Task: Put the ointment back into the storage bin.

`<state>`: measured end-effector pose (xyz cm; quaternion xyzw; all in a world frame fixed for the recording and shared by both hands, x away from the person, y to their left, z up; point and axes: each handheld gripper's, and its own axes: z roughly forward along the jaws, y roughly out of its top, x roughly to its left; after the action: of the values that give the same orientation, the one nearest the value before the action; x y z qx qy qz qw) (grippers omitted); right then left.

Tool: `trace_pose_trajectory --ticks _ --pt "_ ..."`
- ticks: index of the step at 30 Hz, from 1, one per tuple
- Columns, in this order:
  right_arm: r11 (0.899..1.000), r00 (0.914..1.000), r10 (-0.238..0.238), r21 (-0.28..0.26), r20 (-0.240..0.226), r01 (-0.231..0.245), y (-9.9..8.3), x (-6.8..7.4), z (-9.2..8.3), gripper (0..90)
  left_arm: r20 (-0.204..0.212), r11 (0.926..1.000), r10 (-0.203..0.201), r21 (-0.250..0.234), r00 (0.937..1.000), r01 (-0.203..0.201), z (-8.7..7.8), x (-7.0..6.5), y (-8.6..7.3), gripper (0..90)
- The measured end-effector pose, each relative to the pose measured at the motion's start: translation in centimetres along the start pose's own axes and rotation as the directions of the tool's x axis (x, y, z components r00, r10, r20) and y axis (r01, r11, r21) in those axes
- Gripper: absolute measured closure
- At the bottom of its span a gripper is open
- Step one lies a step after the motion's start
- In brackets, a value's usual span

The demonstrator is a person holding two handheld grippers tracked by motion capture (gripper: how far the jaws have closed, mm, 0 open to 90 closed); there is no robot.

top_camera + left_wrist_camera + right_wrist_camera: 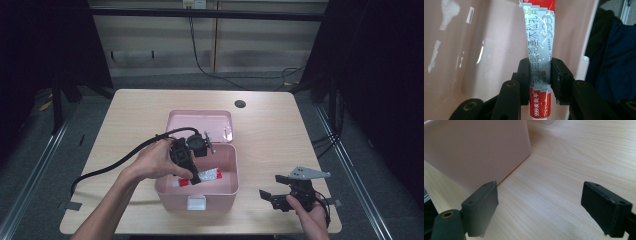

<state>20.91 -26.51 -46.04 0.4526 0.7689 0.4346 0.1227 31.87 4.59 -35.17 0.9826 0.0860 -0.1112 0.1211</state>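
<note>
Silver-and-red ointment tube (pixel 539 45), printed with black characters and a red "999" end, clamped crosswise between left gripper (pixel 539 75) pads, inside open pink box (pixel 227 187). Right gripper (pixel 540 202) parted wide, nothing between, over table (pixel 574 157) beside box.
</note>
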Motion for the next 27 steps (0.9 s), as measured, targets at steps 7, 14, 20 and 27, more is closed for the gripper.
trace_pose_trajectory --ticks 7,14,20,27 --pt "1.000 1.0000 0.002 0.003 0.002 -0.002 0.0 0.0 0.0 13.7 0.018 0.9994 0.013 0.033 0.9998 -0.014 1.4 0.2 0.3 70.6" --pt "1.000 1.0000 0.004 0.004 0.004 -0.004 0.0 0.0 0.0 13.7 0.028 0.9998 0.005 0.021 0.9996 -0.006 2.2 0.3 0.5 70.6" --pt "1.000 0.9999 0.009 0.008 0.010 -0.009 0.0 0.0 0.0 13.7 0.040 0.9990 0.012 0.043 0.9991 -0.013 3.0 0.4 0.6 70.6" --pt "1.000 0.9999 0.010 0.011 0.012 -0.010 -0.1 0.0 0.0 13.7 0.060 0.9978 0.009 0.065 0.9982 -0.013 4.1 0.6 0.9 70.6"
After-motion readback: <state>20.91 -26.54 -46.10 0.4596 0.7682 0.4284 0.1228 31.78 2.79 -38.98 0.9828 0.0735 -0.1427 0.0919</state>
